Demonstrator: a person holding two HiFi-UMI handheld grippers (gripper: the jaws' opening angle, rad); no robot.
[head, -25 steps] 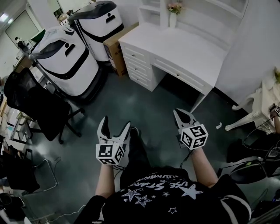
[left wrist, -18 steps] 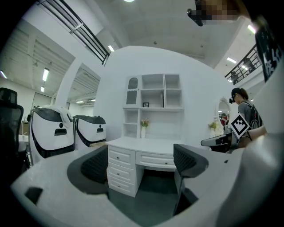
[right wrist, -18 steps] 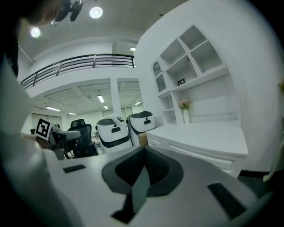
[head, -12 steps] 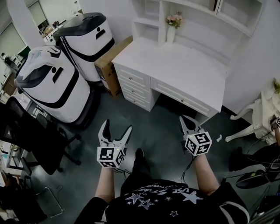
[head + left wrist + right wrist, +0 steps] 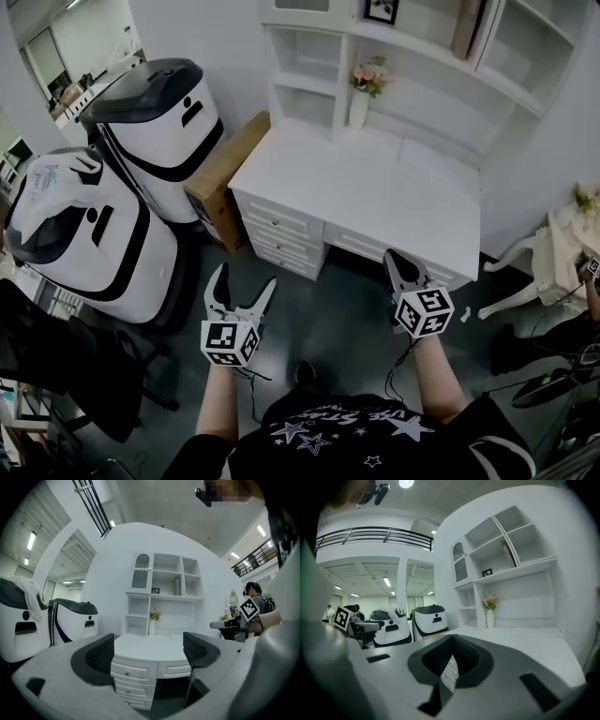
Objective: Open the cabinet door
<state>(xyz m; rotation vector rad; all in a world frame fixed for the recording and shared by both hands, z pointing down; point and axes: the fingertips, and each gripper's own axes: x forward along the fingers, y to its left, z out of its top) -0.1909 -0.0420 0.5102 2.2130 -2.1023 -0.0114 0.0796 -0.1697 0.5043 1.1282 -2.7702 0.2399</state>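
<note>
1. The white desk [image 5: 375, 197] is closer than a moment ago, and more of its shelves show. The person seems to be walking up to it.
2. The cabinet door [image 5: 140, 573] sits high at the shelves' left. It looks shut and is well apart from both claws.
3. The left gripper [image 5: 244, 279] is wide open and holds nothing. The right gripper [image 5: 394, 259] is closed tight on nothing.
4. Two big white machines [image 5: 155, 122] and a cardboard box [image 5: 225, 173] stand left of the desk. The desk top and a vase of flowers [image 5: 361, 94] lie below the door.

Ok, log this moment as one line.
phase: pre-contact | left gripper: open, empty | right gripper: shut, empty | cabinet door: untouched | desk: ahead
</note>
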